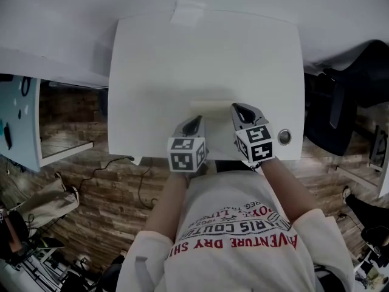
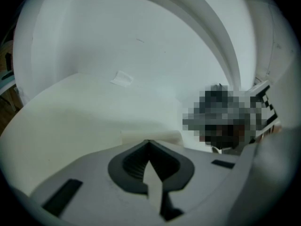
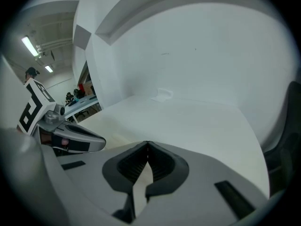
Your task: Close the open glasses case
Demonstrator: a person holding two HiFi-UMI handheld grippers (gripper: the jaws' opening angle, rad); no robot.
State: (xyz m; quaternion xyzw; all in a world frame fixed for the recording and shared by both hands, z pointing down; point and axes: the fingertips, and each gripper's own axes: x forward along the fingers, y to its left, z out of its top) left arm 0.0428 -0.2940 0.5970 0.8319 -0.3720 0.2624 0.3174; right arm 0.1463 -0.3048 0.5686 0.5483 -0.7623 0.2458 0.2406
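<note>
A pale cream glasses case (image 1: 211, 104) lies on the white table (image 1: 158, 59), near its front edge. It looks low and flat; I cannot tell whether its lid is down. My left gripper (image 1: 197, 120) is shut, its tips just short of the case's near left side. In the left gripper view the case (image 2: 150, 136) sits right beyond the closed tips of the left gripper (image 2: 149, 142). My right gripper (image 1: 236, 106) is shut and empty at the case's right end. The right gripper view shows the right gripper (image 3: 147, 144) with its jaws meeting and the left gripper (image 3: 70, 138) beside it.
A small white scrap (image 1: 187, 12) lies at the table's far edge. A round cable hole (image 1: 284, 137) is at the front right corner. A black chair (image 1: 346, 102) stands to the right, and a teal desk (image 1: 18, 120) to the left.
</note>
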